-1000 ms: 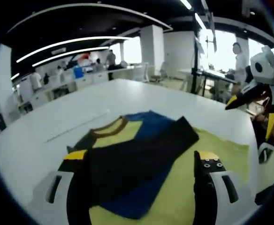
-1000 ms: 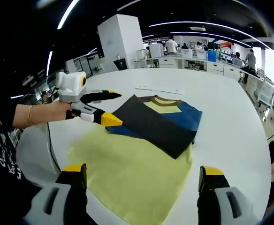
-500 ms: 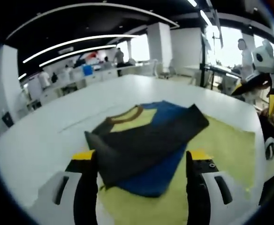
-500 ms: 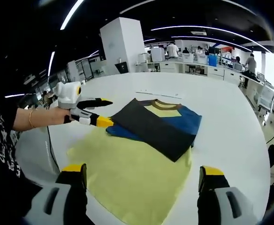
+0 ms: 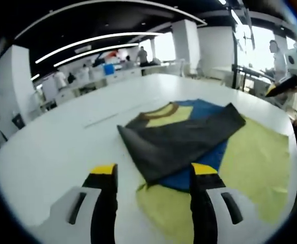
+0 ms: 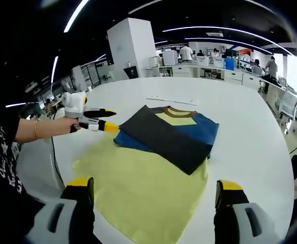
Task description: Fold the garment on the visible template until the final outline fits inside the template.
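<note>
Backing away from the garment [image 6: 170,134], the left gripper [image 6: 104,119] had let the dark flap drop and hung empty with jaws apart beside the fold, the shirt resting on the yellow template's [image 6: 138,193] far end, while the right gripper [image 6: 153,195] waited unclenched, suggesting this fold was finished.

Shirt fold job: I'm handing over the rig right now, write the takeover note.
Left claw: open, empty, hanging just off the shirt's near corner.
Right claw: open, empty, over the lower part of the yellow garment.
Shirt: blue with a dark panel folded across it, collar showing, lying flat on the yellow garment's far end, on the white table.
Done: one dark flap folded over.
Left: the yellow fabric is spread wide and unfolded; I cannot make out the template outline, so check it before the next fold.
</note>
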`<action>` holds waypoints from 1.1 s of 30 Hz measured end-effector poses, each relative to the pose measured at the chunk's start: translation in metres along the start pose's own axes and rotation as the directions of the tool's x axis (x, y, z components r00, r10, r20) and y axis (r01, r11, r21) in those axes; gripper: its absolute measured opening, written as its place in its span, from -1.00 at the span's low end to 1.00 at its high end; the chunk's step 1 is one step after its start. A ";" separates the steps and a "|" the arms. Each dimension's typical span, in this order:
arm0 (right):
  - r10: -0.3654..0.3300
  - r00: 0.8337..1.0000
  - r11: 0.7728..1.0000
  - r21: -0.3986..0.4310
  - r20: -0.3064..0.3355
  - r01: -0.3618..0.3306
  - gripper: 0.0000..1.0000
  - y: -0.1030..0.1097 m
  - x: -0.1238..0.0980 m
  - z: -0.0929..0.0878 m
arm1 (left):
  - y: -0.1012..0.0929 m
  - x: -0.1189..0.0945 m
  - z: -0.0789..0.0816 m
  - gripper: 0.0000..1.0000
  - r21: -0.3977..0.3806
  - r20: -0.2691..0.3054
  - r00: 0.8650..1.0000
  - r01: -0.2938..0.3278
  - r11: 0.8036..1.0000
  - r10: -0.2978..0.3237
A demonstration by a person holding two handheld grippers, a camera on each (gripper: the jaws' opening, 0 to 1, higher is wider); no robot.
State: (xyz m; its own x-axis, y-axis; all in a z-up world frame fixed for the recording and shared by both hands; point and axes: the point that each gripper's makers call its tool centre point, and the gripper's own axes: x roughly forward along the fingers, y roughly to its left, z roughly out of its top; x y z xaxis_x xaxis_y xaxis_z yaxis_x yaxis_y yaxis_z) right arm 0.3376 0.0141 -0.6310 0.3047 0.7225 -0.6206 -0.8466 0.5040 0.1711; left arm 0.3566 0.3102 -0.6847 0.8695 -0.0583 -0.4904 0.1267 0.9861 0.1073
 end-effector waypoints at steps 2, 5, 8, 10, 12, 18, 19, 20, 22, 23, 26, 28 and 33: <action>-0.001 1.000 1.000 0.001 -0.001 0.001 0.99 0.000 0.000 0.000 | 0.005 0.000 -0.007 -0.05 -0.003 -0.016 1.000 -0.007 1.000 0.007; -0.003 1.000 1.000 0.006 -0.006 0.003 0.99 -0.002 0.001 -0.001 | 0.007 0.001 -0.013 -0.18 -0.011 -0.032 0.999 -0.008 1.000 0.007; -0.003 1.000 1.000 0.012 -0.011 0.003 0.99 -0.002 0.003 -0.001 | 0.008 0.002 -0.018 -0.32 0.030 -0.047 0.999 -0.007 1.000 0.009; -0.006 1.000 1.000 0.015 -0.012 0.006 0.99 -0.003 0.004 -0.002 | 0.011 0.004 -0.021 -0.45 0.049 -0.056 0.998 -0.016 0.999 0.018; -0.006 1.000 1.000 0.019 -0.011 0.006 0.99 -0.003 0.004 -0.001 | 0.011 0.007 -0.022 -0.54 0.056 -0.060 0.998 -0.012 0.998 0.016; -0.012 1.000 1.000 0.025 -0.014 0.012 0.99 -0.005 0.005 -0.002 | 0.009 0.014 -0.027 -0.70 0.104 -0.084 0.996 0.000 0.995 0.009; -0.015 1.000 1.000 0.027 -0.012 0.015 0.99 -0.006 0.005 -0.002 | 0.010 0.014 -0.027 -0.78 0.109 -0.083 0.997 -0.002 0.994 0.011; -0.017 1.000 0.999 0.027 -0.012 0.017 0.99 -0.007 0.004 -0.002 | 0.011 0.014 -0.026 -0.82 0.113 -0.077 0.997 -0.007 0.994 0.016; -0.022 1.000 0.999 0.031 -0.011 0.023 0.99 -0.009 0.003 -0.002 | 0.011 0.015 -0.024 -0.86 0.112 -0.068 0.997 -0.014 0.994 0.022; -0.025 1.000 0.999 0.034 -0.013 0.025 0.99 -0.010 0.003 -0.003 | 0.010 0.016 -0.024 -0.86 0.114 -0.070 0.997 -0.014 0.993 0.022; -0.032 0.999 0.999 0.038 -0.015 0.032 0.99 -0.012 0.003 -0.004 | 0.007 0.017 -0.026 -0.91 0.136 -0.082 0.996 -0.010 0.991 0.021; -0.032 0.999 0.999 0.040 -0.010 0.033 0.99 -0.012 0.004 -0.003 | 0.004 0.017 -0.026 -0.97 0.148 -0.082 0.997 -0.003 0.989 0.015; -0.032 0.999 0.999 0.040 -0.010 0.032 0.99 -0.013 0.004 -0.003 | 0.005 0.016 -0.024 -0.98 0.164 -0.073 0.997 -0.020 0.986 0.032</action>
State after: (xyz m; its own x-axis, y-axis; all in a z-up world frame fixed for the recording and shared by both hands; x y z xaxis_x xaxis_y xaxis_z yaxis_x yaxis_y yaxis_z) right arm 0.3482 0.0096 -0.6382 0.3274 0.7016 -0.6330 -0.8180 0.5457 0.1818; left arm 0.3597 0.3182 -0.7129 0.8359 -0.0148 -0.5487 0.1859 0.9482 0.2575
